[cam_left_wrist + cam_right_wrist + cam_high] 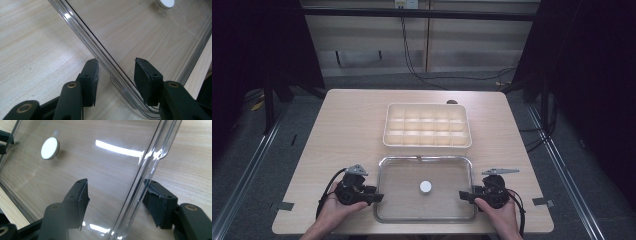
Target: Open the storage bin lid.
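Two grippers are being held at the short ends of a clear lid (425, 212) lying flat at the near edge of the table (342, 125), its long axis running left to right between them. The left gripper (374, 196) is being brought against the lid's left rim (100, 57), and in the left gripper view its jaws are standing wide apart with the rim passing between them — one pad over the bare wood, one over the clear panel, neither yet pressing. The right gripper (463, 196) is being set the same way: in the right gripper view the right rim (147, 170) is running up between two spread jaws, and nothing is being clamped. Each hand is lying equally close to its own end, so the coming move is judged to turn on both pairs of jaws being closed across the rims, inward along the lid's long axis.

A small white knob (425, 187) is sitting at the lid's middle. Farther off, just beyond the lid's far long edge and parallel to it, a cream compartment box (427, 145) is lying open — its many cells appearing to hold nothing.
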